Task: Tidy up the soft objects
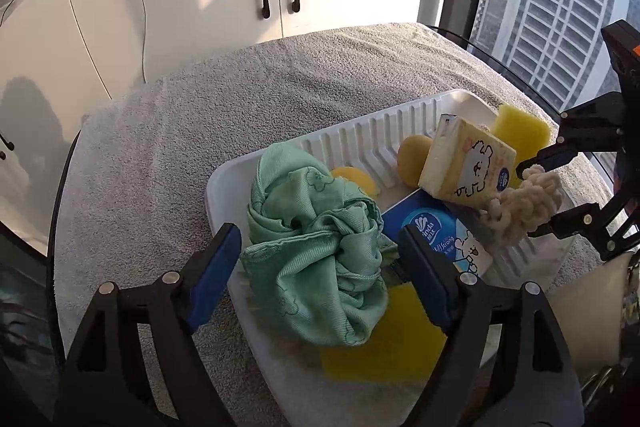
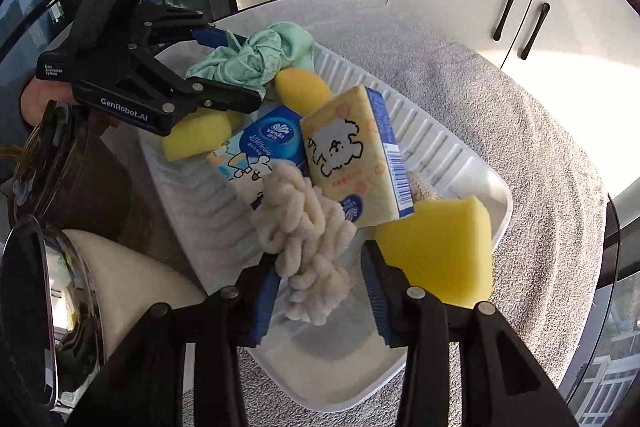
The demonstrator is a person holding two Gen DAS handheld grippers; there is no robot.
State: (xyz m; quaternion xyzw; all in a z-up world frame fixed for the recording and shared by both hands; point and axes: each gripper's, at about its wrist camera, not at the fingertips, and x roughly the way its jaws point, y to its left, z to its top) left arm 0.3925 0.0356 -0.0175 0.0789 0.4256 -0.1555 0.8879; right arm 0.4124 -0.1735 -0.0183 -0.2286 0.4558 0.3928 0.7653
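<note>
We judge the sorting nearly done: cloth [image 1: 320, 259], sponges, packs and yarn [image 2: 308, 239] all lie in the tray [image 1: 224, 195]. Left gripper [image 1: 320, 259] and right gripper [image 2: 320, 291] stand spread, pinching nothing.

I can read "GenRobot.AI" in white letters on the black body of the left gripper [image 2: 236, 65], at about nine o'clock in my right wrist view, with a tiny white line above it that looks like "Data Acquisition System". The blue tissue pack [image 2: 266, 143] near the middle carries a round "Vinda" logo, and from my left wrist view it also shows "Strong". The yellow tissue pack [image 2: 352, 163] bears a barcode; its digits are too small to read.
</note>
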